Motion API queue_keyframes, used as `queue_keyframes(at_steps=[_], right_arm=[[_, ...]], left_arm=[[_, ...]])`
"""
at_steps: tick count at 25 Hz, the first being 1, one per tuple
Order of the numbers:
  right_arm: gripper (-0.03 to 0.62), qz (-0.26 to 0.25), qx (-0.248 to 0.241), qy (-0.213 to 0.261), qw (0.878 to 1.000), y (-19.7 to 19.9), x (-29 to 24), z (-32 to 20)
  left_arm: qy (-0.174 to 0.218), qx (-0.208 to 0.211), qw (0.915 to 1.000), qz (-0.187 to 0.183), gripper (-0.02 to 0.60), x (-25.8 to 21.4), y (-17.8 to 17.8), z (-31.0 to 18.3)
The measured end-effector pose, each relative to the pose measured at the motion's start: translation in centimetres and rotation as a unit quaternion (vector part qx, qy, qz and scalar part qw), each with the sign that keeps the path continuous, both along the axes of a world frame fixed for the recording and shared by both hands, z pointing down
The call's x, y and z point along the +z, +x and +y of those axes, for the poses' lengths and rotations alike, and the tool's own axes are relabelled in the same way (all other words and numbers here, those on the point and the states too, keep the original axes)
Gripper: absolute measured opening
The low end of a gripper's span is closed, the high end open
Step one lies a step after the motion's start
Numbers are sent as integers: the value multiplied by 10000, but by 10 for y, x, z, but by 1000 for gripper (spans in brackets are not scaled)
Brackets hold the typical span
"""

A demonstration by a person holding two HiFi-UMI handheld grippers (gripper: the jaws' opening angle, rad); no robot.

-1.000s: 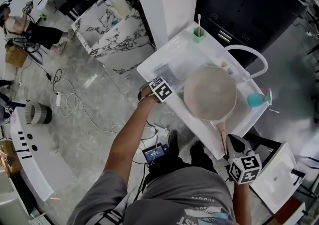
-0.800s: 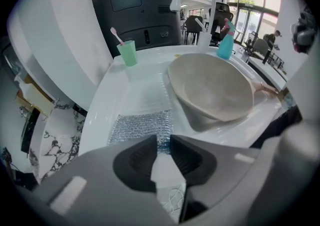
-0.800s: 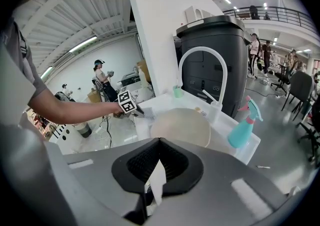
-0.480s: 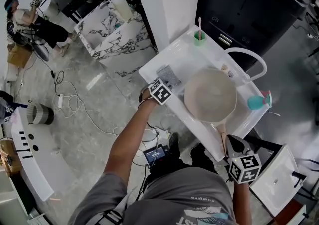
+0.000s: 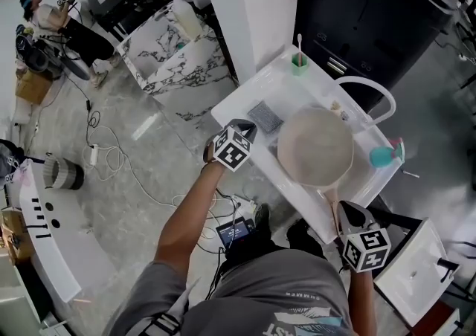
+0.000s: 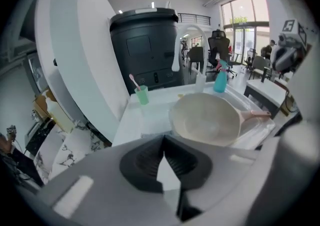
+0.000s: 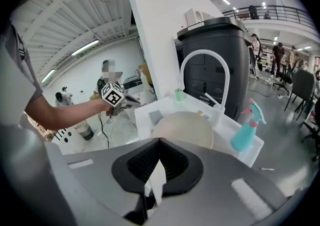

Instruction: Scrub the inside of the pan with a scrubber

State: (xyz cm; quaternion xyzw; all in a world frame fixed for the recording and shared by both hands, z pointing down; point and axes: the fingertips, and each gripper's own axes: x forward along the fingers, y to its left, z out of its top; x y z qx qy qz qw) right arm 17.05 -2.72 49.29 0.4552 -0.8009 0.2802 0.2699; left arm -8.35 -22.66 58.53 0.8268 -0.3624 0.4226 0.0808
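The beige pan [image 5: 314,147] lies in the white sink unit [image 5: 236,108], its handle [image 5: 330,204] pointing toward me. A small grey scrubber [image 5: 265,117] lies flat on the counter just left of the pan. My left gripper [image 5: 247,127] hovers at the counter's near edge beside the scrubber, apart from it, shut with nothing between its fingers. In the left gripper view the shut left gripper [image 6: 163,142] faces the pan [image 6: 207,120]. My right gripper [image 5: 346,210] is shut, just right of the handle's end. In the right gripper view that gripper [image 7: 159,145] looks over the pan [image 7: 182,129].
A white arched faucet [image 5: 370,89] rises behind the pan. A teal spray bottle [image 5: 383,150] stands at the sink's right end, and a green cup [image 5: 299,65] with a toothbrush at the far corner. A black cabinet [image 5: 372,7] stands behind. Cables [image 5: 111,149] cross the floor at left.
My left gripper has drawn back from over the scrubber toward the counter's near edge, leaving the scrubber uncovered. The right gripper has stayed put.
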Motion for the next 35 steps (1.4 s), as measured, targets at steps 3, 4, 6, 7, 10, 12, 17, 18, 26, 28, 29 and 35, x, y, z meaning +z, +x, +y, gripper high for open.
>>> queue_keyframes(at_steps=[3, 4, 6, 7, 10, 12, 17, 18, 26, 28, 29, 35], right_arm=[[2, -40, -26, 69, 10000, -3, -4, -1], [2, -53, -37, 90, 9999, -4, -5, -1], [2, -81, -54, 134, 9999, -8, -7, -2], [2, -94, -62, 159, 9998, -10, -8, -3], [2, -132, -81, 242, 9996, -14, -15, -5], [2, -165, -85, 301, 9994, -15, -18, -8], [2, -280, -42, 485, 9984, -18, -29, -16], [2, -318, -23, 558, 9979, -19, -34, -18], [2, -742, 161, 1763, 9814, -22, -101, -41], [2, -835, 202, 2014, 9757, -23, -120, -43], [2, -888, 216, 2104, 9733, -23, -127, -44], [0, -803, -42, 2425, 9668, -33, -153, -41]], left_arm=[[368, 67, 9986, 386, 2, -47, 9, 6], [467, 105, 9973, 566, 2, -64, 13, 9], [611, 196, 9931, 985, 2, -96, 21, 19], [665, 241, 9904, 1189, 2, -111, 25, 25], [857, 347, 9817, 1667, 2, -152, 33, 42], [988, 375, 9752, 1942, 2, -177, 37, 52], [1272, 347, 9595, 2488, 2, -225, 39, 75], [1343, 332, 9573, 2538, 2, -232, 38, 80], [1613, 378, 9462, 2781, 2, -258, 49, 113], [1623, 496, 9439, 2831, 1, -263, 57, 120], [1630, 562, 9434, 2832, 2, -265, 61, 123], [1640, 819, 9398, 2883, 2, -270, 76, 133]])
